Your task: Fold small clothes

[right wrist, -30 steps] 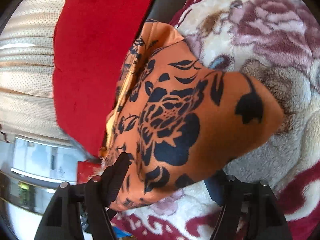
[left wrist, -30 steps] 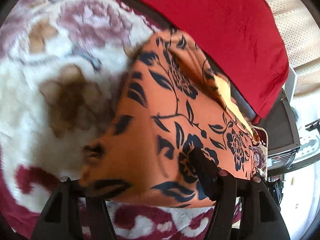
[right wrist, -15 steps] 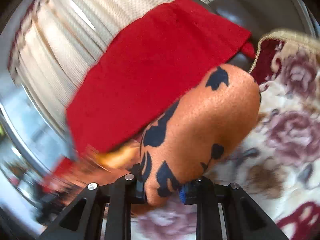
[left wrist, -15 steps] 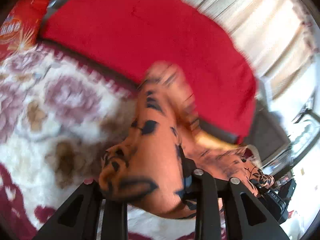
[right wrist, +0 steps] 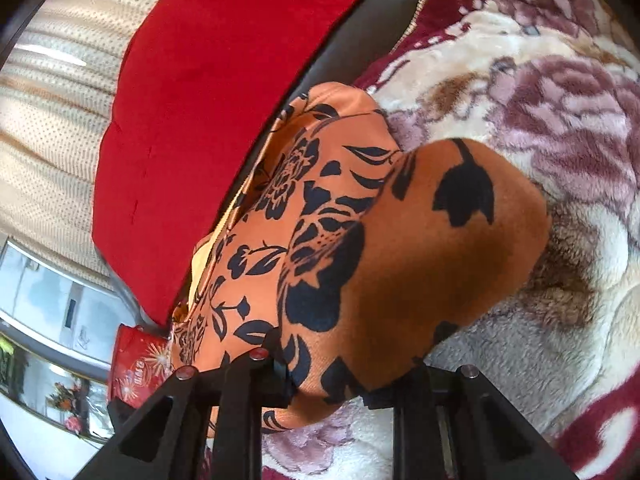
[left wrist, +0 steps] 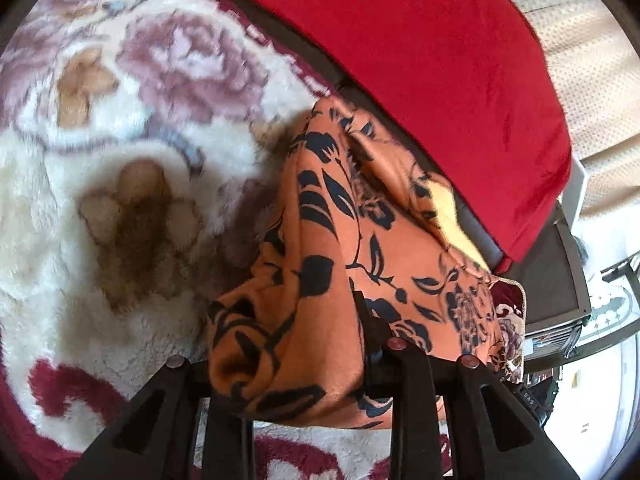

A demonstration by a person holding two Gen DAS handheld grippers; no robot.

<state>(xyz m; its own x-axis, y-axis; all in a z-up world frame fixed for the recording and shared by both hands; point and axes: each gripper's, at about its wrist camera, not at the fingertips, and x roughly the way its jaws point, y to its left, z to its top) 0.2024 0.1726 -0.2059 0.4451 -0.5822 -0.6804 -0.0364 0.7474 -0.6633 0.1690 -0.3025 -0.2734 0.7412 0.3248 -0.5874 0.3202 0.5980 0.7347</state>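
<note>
An orange garment with a black flower print (left wrist: 328,264) lies bunched on a plush floral blanket (left wrist: 100,184). My left gripper (left wrist: 292,364) is shut on a thick fold of its near corner, and the cloth bulges out between the fingers. In the right wrist view the same garment (right wrist: 380,248) is pinched at its other near corner by my right gripper (right wrist: 340,376), which is shut on it. The cloth stretches away from both grips toward the blanket's far edge. A pale yellow lining (left wrist: 452,216) shows along that far side.
A large red cloth (left wrist: 420,60) lies just beyond the garment over a dark surface (right wrist: 360,28). Cream curtains (right wrist: 48,120) hang behind it. A red packet (right wrist: 136,368) and a glass table (left wrist: 608,316) are off to the side.
Both grippers closed on the garment's near corners, lifted it briefly, and have come back down over the blanket. The cloth is now more gathered than a second ago.
</note>
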